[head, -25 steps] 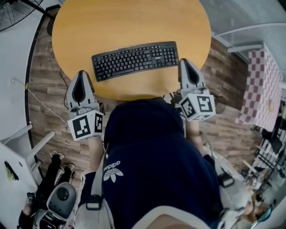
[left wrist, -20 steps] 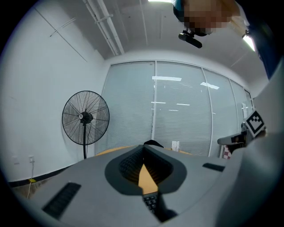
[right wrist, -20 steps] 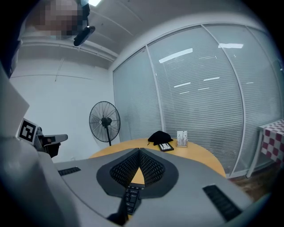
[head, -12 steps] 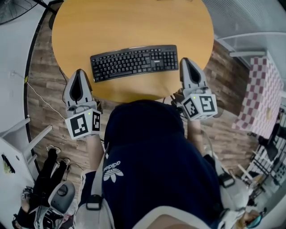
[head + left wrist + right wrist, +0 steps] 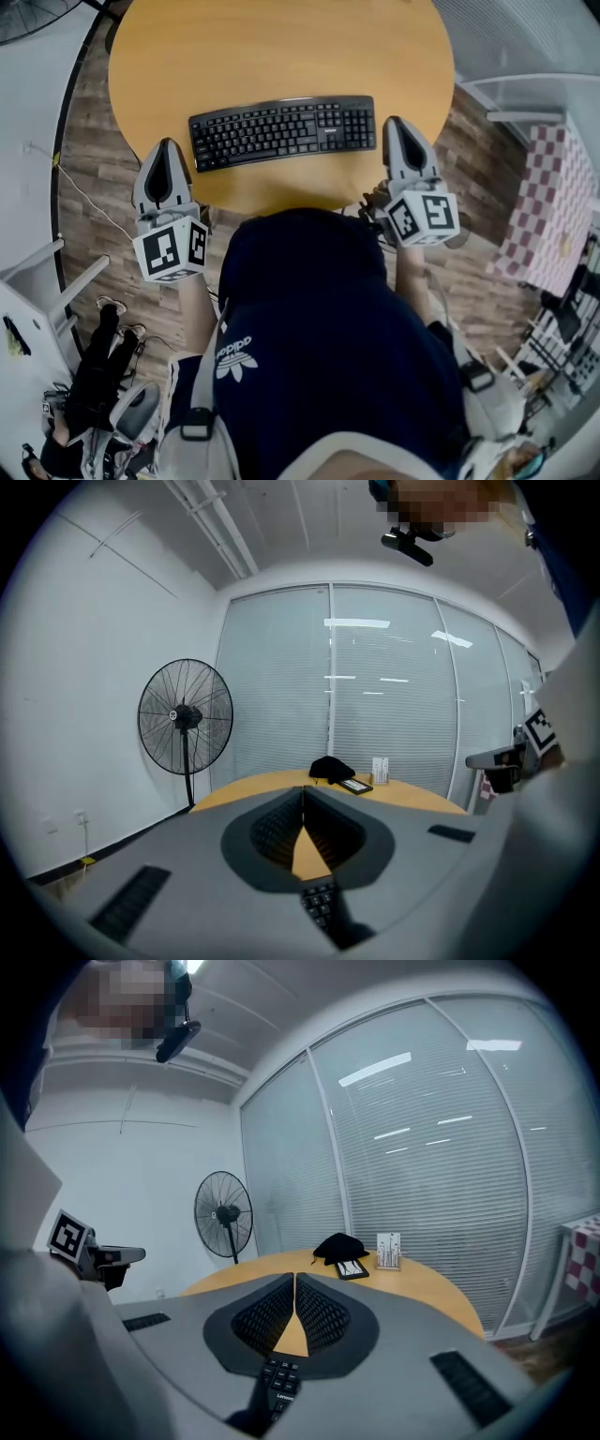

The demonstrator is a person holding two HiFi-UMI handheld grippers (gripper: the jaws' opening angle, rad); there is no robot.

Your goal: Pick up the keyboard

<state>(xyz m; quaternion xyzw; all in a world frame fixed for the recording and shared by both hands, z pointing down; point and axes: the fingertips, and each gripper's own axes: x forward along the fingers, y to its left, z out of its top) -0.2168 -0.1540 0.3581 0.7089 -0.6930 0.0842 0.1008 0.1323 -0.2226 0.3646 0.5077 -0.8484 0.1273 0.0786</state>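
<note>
Left claw (image 5: 167,148) and right claw (image 5: 396,124), both shut and empty, flank the keyboard (image 5: 281,131), seemingly readying a two-ended lift.

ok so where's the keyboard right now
In the head view the keyboard lies flat on the round wooden table, close to its near edge, between the left claw and the right claw.

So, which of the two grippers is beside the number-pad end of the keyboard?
The right gripper: the number pad of the keyboard lies next to its tip. The left gripper is beside the opposite end.
</note>
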